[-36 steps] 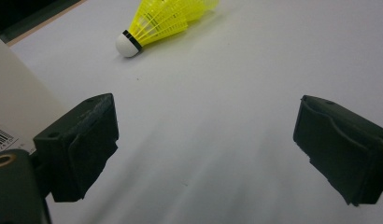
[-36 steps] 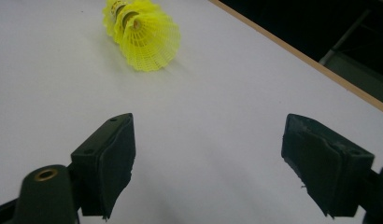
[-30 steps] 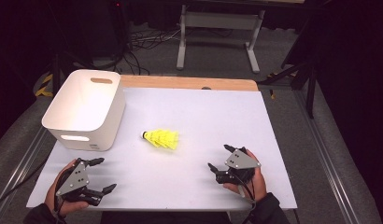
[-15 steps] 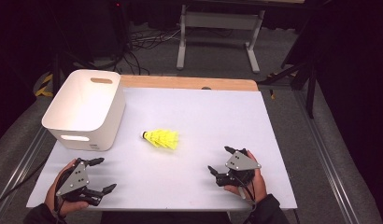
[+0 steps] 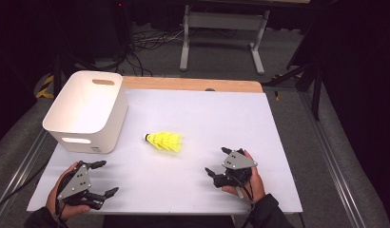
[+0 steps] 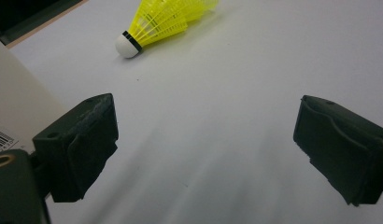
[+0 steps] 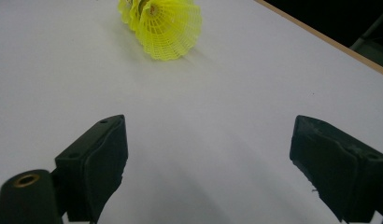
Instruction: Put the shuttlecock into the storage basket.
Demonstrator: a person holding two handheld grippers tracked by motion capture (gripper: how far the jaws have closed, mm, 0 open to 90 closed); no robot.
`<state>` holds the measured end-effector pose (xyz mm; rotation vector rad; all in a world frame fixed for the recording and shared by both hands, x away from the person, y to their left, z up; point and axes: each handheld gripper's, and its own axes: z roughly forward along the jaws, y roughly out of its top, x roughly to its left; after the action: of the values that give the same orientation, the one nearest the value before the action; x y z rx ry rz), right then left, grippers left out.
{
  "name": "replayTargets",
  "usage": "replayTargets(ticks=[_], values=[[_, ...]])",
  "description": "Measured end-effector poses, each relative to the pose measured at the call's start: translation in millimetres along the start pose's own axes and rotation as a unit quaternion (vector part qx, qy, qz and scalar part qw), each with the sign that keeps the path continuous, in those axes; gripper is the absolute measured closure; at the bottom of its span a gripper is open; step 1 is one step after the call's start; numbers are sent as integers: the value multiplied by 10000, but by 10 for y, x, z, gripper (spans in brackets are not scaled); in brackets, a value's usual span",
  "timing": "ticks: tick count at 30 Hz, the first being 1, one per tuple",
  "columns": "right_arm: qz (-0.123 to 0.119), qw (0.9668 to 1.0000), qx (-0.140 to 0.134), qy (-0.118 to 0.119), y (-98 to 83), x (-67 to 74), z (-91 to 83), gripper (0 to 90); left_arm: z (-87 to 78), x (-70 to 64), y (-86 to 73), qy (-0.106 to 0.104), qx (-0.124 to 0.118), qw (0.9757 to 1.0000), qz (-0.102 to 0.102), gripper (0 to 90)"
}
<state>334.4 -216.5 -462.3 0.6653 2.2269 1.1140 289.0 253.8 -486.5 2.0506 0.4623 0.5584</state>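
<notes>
The white counter (image 5: 278,133) carries a white bin (image 5: 83,111) at its far left corner. Near the counter's front edge, well apart from the bin, the right gripper (image 5: 218,161) and, nearer the bin, the left gripper (image 5: 106,177) each rest in a hand, fingers spread wide and empty. A yellow shuttlecock (image 5: 164,140) lies on its side just right of the bin, its white cork tip pointing toward the bin.

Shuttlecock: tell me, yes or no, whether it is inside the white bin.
No, the shuttlecock lies on its side on the table, to the right of the white bin.
</notes>
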Motion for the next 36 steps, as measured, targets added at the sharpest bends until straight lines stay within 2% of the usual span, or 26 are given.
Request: replayTargets(ticks=[12, 20, 27, 32, 34, 36], values=[[51, 9998, -10, 200, 132, 18, 151, 121, 8, -2, 2, 3, 3, 10000, -11, 72], [0, 9990, 94, 439, 259, 50, 352, 122, 13, -5, 4, -5, 14, 10000, -16, 72], [-31, 9966, 266, 780, 403, 114, 607, 129, 10, 3, -2, -27, 16, 10000, -31, 72], [-14, 9937, 344, 1063, 505, 189, 773, 152, 7, 4, -3, -32, 13, 10000, -33, 72], [7, 9931, 373, 1109, 524, 205, 808, 157, 7, 4, -2, -33, 14, 10000, -31, 72], [58, 9909, 540, 1234, 581, 254, 927, 164, 9, 3, -1, -33, 19, 10000, -17, 72]])
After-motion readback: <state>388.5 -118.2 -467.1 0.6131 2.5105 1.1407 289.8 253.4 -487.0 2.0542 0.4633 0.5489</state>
